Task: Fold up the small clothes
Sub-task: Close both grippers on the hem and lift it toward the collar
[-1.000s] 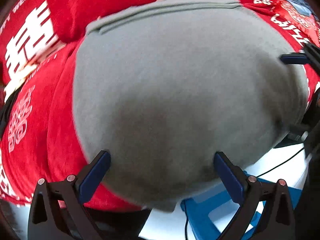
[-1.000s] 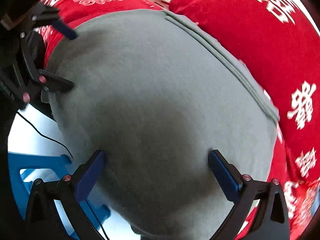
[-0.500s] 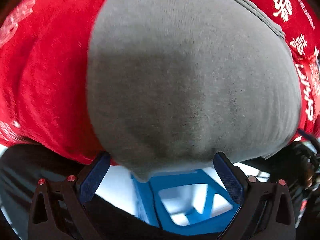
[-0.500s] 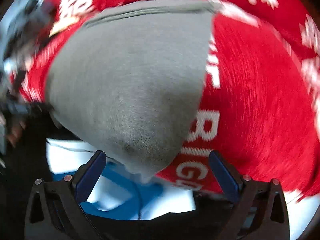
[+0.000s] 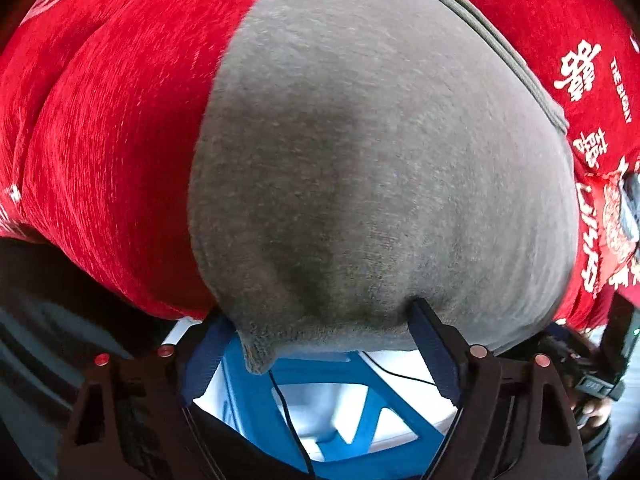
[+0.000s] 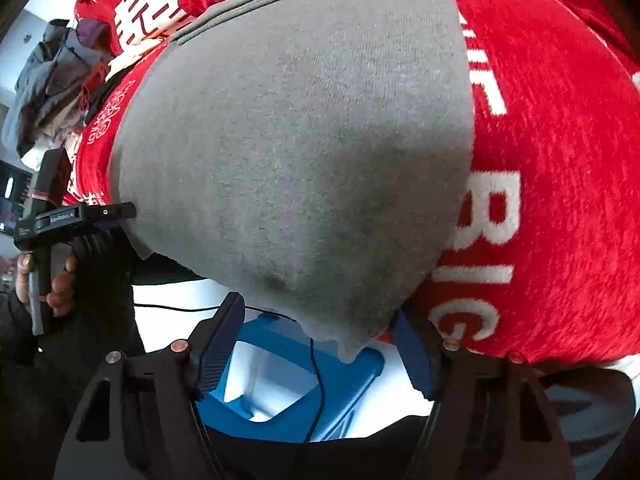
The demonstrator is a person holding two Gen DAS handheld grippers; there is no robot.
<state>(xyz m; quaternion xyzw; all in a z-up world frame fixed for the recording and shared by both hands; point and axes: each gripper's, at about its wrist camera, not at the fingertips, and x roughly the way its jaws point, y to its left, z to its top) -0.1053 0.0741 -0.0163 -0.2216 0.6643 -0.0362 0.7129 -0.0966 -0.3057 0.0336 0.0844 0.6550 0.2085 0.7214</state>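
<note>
A grey knit garment lies flat on a red printed cloth, its near edge hanging over the table's front. My left gripper is open, its blue pads on either side of the garment's near left corner. My right gripper is open around the near right corner of the same garment. Neither gripper pinches the fabric. The left gripper also shows in the right wrist view, at the garment's left edge.
The red cloth with white lettering covers the table. A blue plastic stool and a thin black cable are below the table edge on a white floor. A pile of clothes lies at the far left.
Both grippers have drawn back from over the garment to its near edge and lowered to its two near corners. The jaws have narrowed somewhat but stay open.
</note>
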